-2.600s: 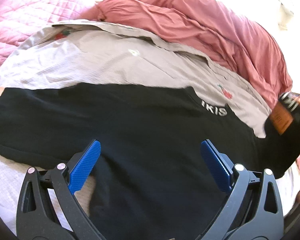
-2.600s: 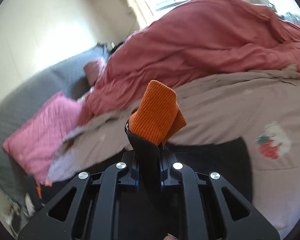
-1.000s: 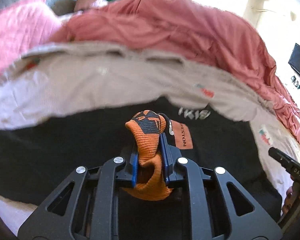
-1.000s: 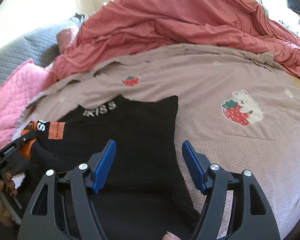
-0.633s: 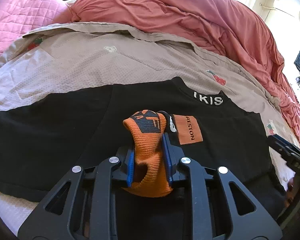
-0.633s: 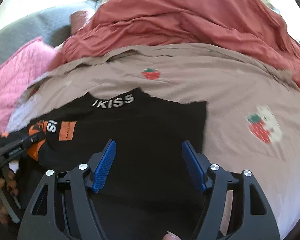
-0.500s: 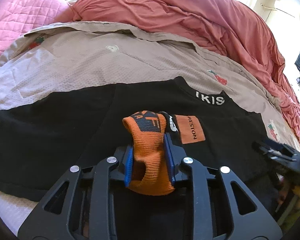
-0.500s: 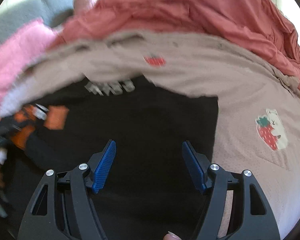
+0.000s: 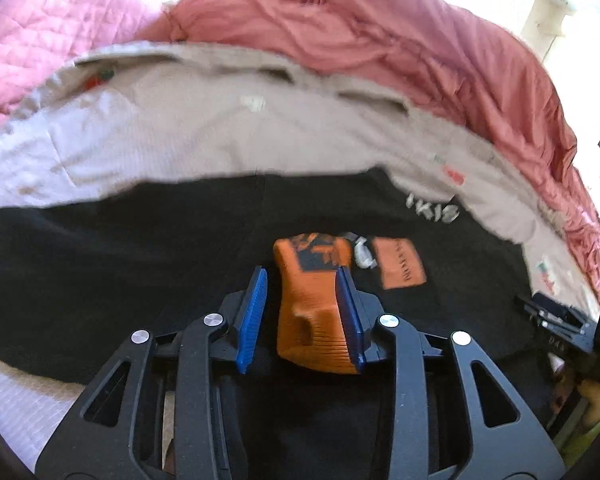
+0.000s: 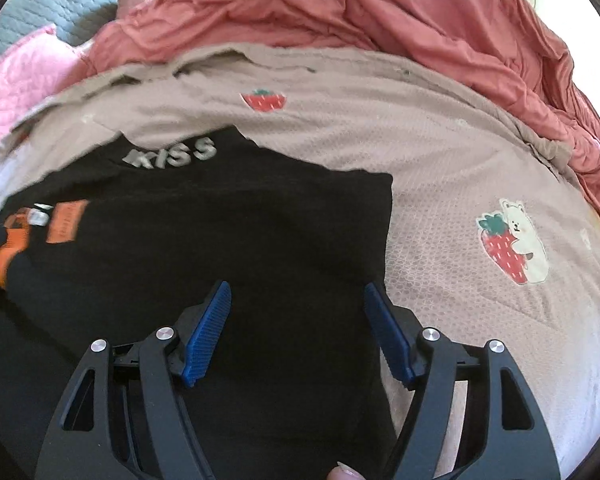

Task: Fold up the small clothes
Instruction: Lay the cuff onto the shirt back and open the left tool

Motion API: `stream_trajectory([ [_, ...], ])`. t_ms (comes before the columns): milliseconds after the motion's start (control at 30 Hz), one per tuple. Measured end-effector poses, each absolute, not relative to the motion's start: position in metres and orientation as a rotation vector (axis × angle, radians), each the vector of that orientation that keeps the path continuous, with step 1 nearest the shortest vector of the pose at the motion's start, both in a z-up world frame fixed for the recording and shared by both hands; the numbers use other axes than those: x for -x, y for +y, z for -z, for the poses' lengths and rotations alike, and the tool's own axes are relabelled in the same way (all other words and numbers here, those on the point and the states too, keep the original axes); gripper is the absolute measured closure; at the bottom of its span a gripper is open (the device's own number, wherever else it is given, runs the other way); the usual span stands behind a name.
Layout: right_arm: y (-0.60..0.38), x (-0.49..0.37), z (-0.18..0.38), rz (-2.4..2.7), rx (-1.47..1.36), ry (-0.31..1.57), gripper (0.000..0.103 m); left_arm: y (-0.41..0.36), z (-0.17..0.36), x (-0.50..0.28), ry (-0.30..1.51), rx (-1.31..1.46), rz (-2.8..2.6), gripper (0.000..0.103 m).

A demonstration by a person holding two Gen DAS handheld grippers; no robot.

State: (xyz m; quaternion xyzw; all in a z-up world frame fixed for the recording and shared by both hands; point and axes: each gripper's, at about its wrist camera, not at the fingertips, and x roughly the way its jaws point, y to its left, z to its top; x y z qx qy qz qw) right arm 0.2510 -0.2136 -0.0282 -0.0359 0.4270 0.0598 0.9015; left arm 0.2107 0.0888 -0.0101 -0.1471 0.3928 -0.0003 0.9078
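Note:
A black sweater (image 9: 120, 264) with white "KISS" lettering lies flat on the bed; it also shows in the right wrist view (image 10: 228, 248). Its orange knit cuff (image 9: 312, 312) sits between the fingers of my left gripper (image 9: 305, 312), whose jaws have parted; the cuff leans on the right pad, with a gap at the left pad. An orange patch (image 9: 402, 269) lies beside it. My right gripper (image 10: 298, 332) is open and empty over the sweater's right part, close to its right edge. The cuff shows at the far left of the right wrist view (image 10: 10, 244).
A beige bedspread (image 10: 440, 168) with strawberry prints covers the bed. A rumpled red duvet (image 9: 372, 40) lies along the back. A pink quilted pillow (image 9: 56, 32) is at the back left. My right gripper's body shows at the right edge of the left wrist view (image 9: 568, 328).
My left gripper has opened around the orange cuff, which it held shut before. Earlier the right gripper held that cuff and let it go. The right gripper stays open over the sweater.

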Motion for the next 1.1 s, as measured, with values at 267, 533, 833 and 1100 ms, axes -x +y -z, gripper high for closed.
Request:
stream_trajectory([
  [267, -0.192, -0.226, 0.032, -0.208, 0.090, 0.921, 0.035, 0.038, 0.002, -0.202, 0.803, 0.125, 0.081, 0.058],
  [533, -0.200, -0.225, 0.047, -0.173, 0.034, 0.974, 0.034, 0.042, 0.030, -0.202, 0.933, 0.138, 0.042, 0.058],
  [833, -0.215, -0.212, 0.034, -0.182, -0.088, 0.956, 0.033, 0.051, 0.018, -0.193, 0.908, 0.222, 0.043, 0.030],
  [1100, -0.219, -0.199, 0.022, -0.166, -0.133, 0.925, 0.007, 0.065, 0.003, -0.178, 0.855, 0.232, -0.020, 0.010],
])
